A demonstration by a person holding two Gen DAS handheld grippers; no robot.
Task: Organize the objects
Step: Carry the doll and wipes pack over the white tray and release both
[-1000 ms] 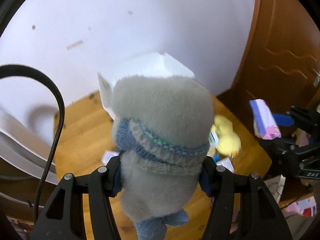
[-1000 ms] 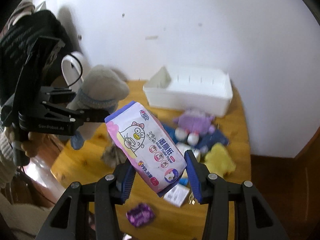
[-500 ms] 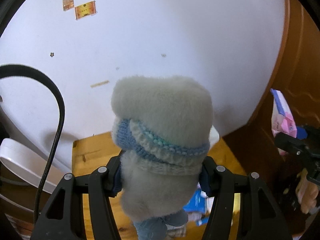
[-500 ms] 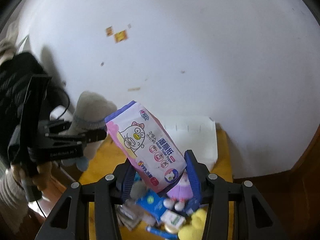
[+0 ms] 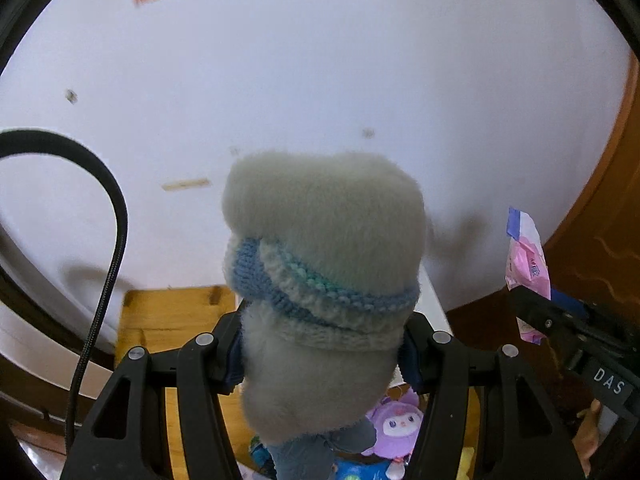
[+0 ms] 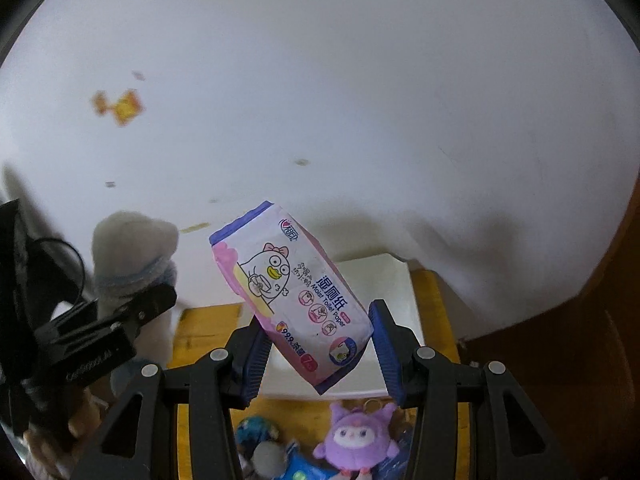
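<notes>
A plain white wall [image 6: 360,80], marked with a few tape scraps and an orange sticker, fills the background; below it sits a wooden table [image 6: 208,320] with a white storage bin [image 6: 384,280] pushed against the wall.

Held items. The left gripper [image 5: 322,354] is clamped on a grey plush toy [image 5: 320,248] wearing a blue knitted band; the toy stands upright between the blue pads, gripped low on its body, with its head well above the jaws. The right gripper [image 6: 316,344] is clamped on a pink-and-white pack of moist toilet paper [image 6: 296,288], held tilted, pinched near its lower end, with most of the pack projecting up and to the left. Both items are in the air above the table, the pack directly in front of the bin.

Surroundings. On the table below lie a purple plush [image 6: 360,440], blue packets [image 6: 296,468] and other small items, partly hidden by the gripper frames.

Risks, as judged:
- The pack is gripped near one end and off-axis; a quick swing could let it pivot or slide from the pads.
- The soft toy compresses under the pads, so the hold may be less secure than it looks; it could fall onto the clutter below.
- The two grippers are near each other, side by side; both heading to the bin together risks a collision.
- The large toy blocks most of the left camera's forward view, making a misjudged drop likely.
</notes>
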